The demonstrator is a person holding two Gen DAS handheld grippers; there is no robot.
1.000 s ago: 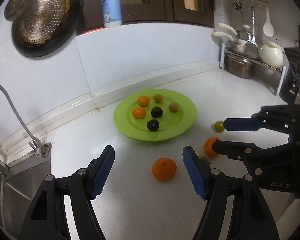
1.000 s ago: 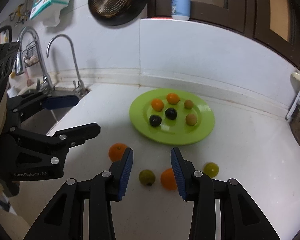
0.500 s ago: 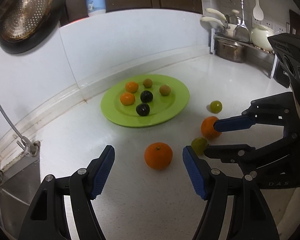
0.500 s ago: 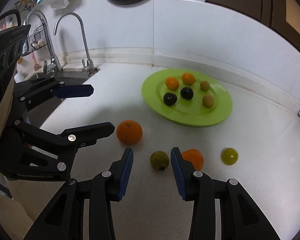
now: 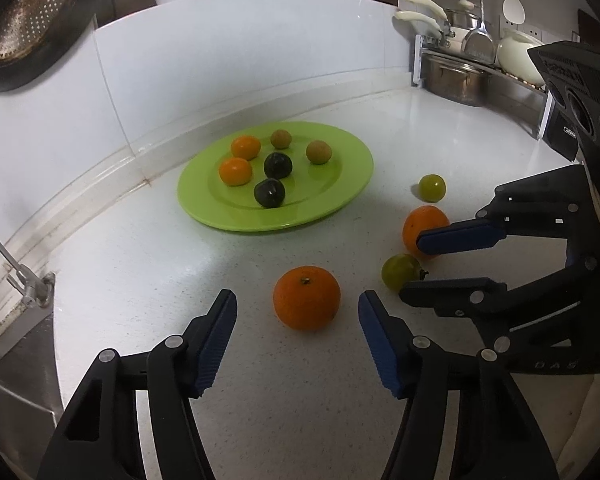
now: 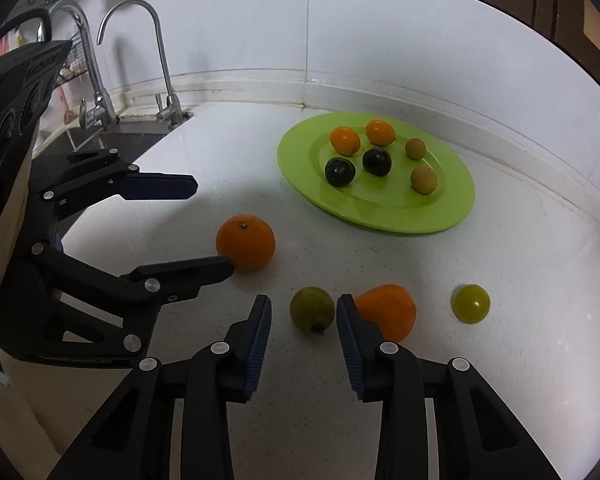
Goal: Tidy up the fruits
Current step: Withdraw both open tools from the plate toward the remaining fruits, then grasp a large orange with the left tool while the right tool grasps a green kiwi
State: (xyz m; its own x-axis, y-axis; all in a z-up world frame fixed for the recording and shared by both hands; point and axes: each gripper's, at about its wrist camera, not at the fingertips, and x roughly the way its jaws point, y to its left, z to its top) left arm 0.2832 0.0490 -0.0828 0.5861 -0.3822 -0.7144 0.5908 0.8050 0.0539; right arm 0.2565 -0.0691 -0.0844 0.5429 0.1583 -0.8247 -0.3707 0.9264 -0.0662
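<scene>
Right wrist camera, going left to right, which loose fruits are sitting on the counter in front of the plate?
Large orange → dull green fruit between the open right gripper fingers → second orange, partly behind a finger → small yellow-green fruit.

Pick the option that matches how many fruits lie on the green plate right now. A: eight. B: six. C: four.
B: the round green plate carries six fruits: two small orange ones, two dark purple ones and two small tan ones; the other four fruits lie on the white counter.
</scene>
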